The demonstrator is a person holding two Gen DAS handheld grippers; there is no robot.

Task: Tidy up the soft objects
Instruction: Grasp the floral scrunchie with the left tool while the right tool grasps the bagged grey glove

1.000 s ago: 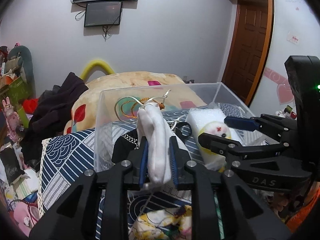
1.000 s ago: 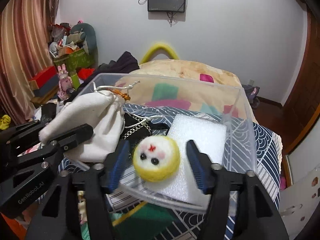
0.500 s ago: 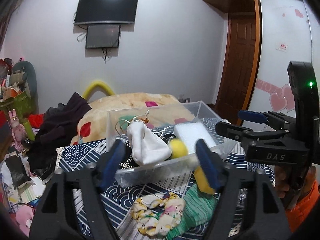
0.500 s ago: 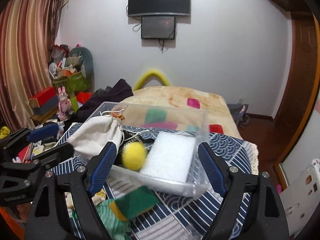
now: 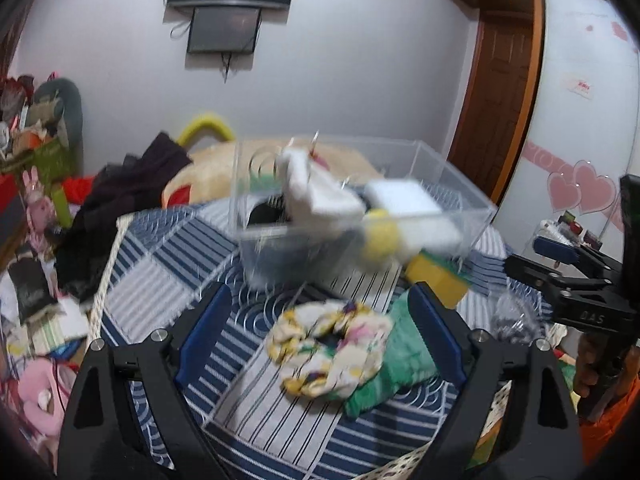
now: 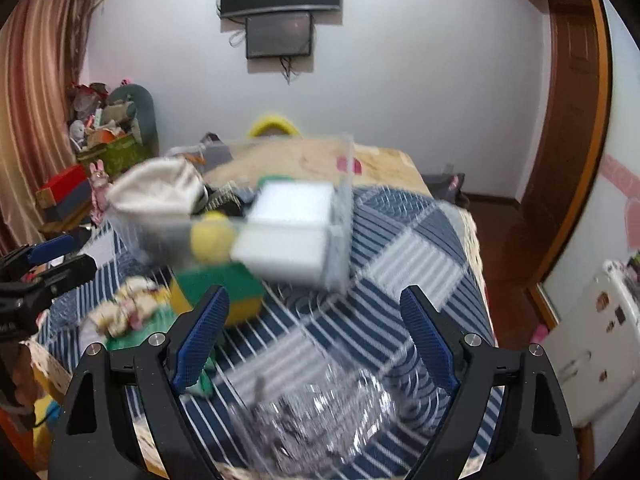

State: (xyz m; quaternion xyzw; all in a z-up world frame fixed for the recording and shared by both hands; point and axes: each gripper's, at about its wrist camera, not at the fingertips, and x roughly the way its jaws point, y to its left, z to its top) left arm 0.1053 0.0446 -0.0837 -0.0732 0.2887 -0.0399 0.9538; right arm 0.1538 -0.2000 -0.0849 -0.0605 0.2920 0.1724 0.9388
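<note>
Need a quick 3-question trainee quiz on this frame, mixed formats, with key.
1. True or false: the left claw is shut on the white pouch.
2. Multiple choice: where is the yellow felt ball? A) between the right claw's fingers B) inside the clear plastic box, against its near wall C) on the floor
3. Fill in: the floral scrunchie lies on the striped blue cloth, partly on top of a ____ cloth.

Key:
1. False. Both the left claw and the right claw are open and hold nothing.
2. B
3. green
</note>
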